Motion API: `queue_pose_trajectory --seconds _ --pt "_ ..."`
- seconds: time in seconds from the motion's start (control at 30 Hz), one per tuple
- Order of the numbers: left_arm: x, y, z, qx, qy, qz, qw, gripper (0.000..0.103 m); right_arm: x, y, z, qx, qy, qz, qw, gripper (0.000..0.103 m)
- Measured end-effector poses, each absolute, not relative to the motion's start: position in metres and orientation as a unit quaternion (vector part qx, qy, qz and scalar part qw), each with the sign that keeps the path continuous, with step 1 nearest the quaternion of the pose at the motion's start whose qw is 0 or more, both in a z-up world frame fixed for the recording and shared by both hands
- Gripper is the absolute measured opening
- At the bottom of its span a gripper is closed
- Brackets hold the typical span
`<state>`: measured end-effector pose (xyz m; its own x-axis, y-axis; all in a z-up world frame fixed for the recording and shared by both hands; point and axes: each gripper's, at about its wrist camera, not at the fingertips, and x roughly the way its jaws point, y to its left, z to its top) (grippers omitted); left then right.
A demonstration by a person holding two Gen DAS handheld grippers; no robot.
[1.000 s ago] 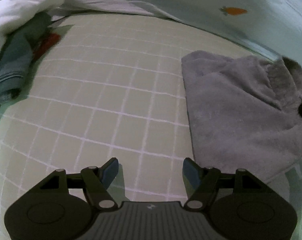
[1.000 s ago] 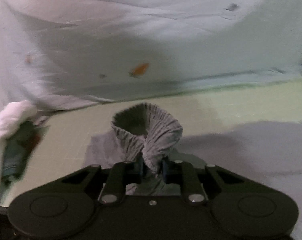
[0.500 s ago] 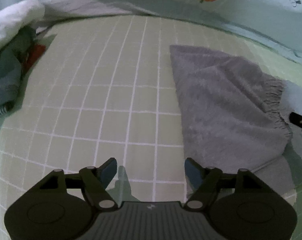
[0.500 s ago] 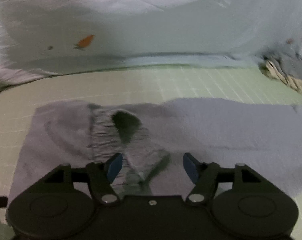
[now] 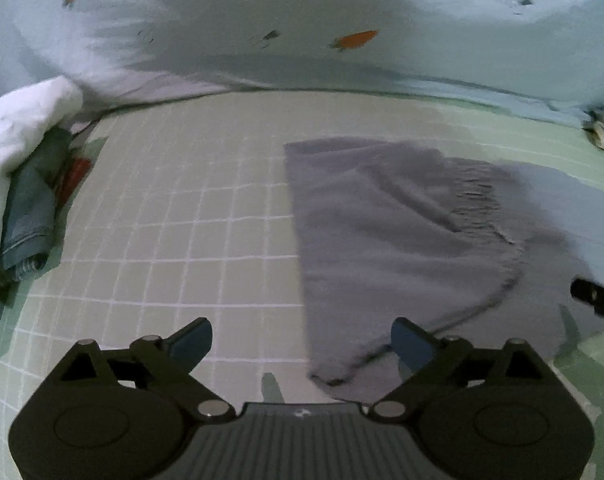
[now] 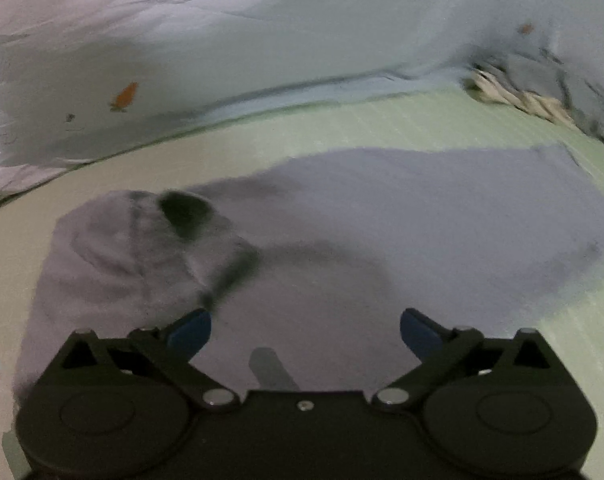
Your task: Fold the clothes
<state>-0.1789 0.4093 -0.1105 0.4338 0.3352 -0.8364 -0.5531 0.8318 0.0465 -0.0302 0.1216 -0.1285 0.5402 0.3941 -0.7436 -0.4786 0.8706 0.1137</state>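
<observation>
Grey garment [image 5: 401, 240] lies flat on the green checked bed sheet [image 5: 182, 208], partly folded: ribbed cuff or waistband end [image 5: 477, 200] is laid back over the body, and the rest stretches off to the right. In the right wrist view the same garment [image 6: 381, 232] fills the middle, folded end [image 6: 142, 240] at left with a dark opening showing.

Left gripper [image 5: 302, 344] is wide, nothing between its jaws; it hangs above the garment's near-left corner, apart from the cloth. Jaws have just been opening further. Right gripper [image 6: 305, 332] is also wide and empty, above the garment's middle; its jaws have just been opening, and the fold they let go now rests on the cloth. A bit of the right gripper shows at the right edge of the left view.

A pile of other clothes [image 5: 26, 184], white and teal, sits at the bed's left edge, well apart. Light blue quilt [image 5: 381, 20] with carrot print bunches behind.

Risks, as I judge:
- Fold looks loose and lumpy; fleece may spring back open if not pressed.
- Next pinch could catch only the top layer, so the fold drags apart.
- Pinching too deep may grab the sheet too.
- Frames are dim and blurred; edges are hard to locate.
</observation>
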Motion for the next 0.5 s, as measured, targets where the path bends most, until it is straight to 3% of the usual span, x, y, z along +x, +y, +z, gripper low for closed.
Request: queue_pose_trajectory --seconds 0.5 --pt "-0.130 0.274 -0.095 -0.105 0.455 0.234 0.853 0.097 0.041 -0.078 -0.164 0.031 0.455 0.118 0.882 0.102"
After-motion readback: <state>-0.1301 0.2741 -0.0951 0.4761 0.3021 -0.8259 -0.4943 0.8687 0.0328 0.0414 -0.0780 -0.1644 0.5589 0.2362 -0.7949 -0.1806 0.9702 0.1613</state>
